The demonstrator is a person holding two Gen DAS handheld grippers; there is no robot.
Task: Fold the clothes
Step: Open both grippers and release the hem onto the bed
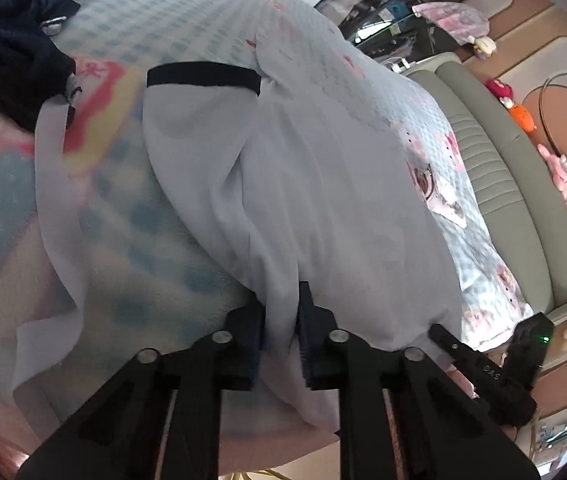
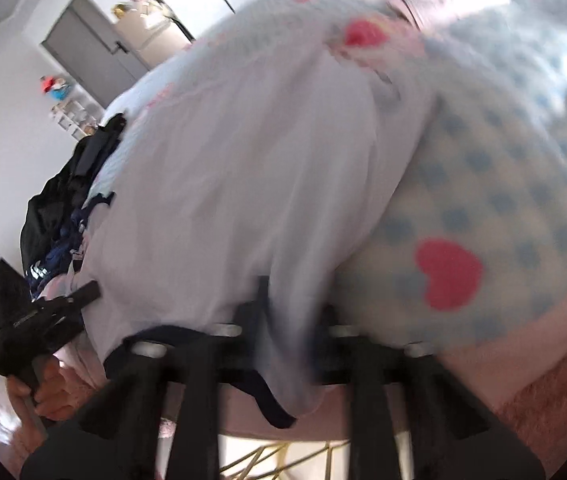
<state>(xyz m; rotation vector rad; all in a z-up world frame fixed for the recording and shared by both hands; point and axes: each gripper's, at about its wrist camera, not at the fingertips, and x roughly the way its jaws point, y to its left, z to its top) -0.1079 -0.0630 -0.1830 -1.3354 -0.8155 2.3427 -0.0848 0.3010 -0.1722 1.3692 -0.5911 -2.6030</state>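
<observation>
- Fabric of a pale lilac garment point(image 1: 323, 184) with black trim lay spread over a checked bedspread point(image 1: 131, 216) printed with hearts, its near edge gathered toward both grippers.
- Left gripper point(image 1: 281, 344) had its fingers nearly closed on a bunched fold of that near edge, cloth filling the narrow gap.
- Right gripper point(image 2: 287, 320) was blurred; cloth ran down between its fingers, so it seemed pinched there, though how tightly could not be told.
- Judged from this, a fold or a straightening pull was in hand; doing it well would have meant keeping both pinches level and the edge taut, so the thin cloth carried over without wrinkling or slipping.
- Dark clothes point(image 2: 63, 200) sat heaped at the far side of the bed, apart from the pale garment.
- No basket, box or other container for the clothes showed in either view.
</observation>
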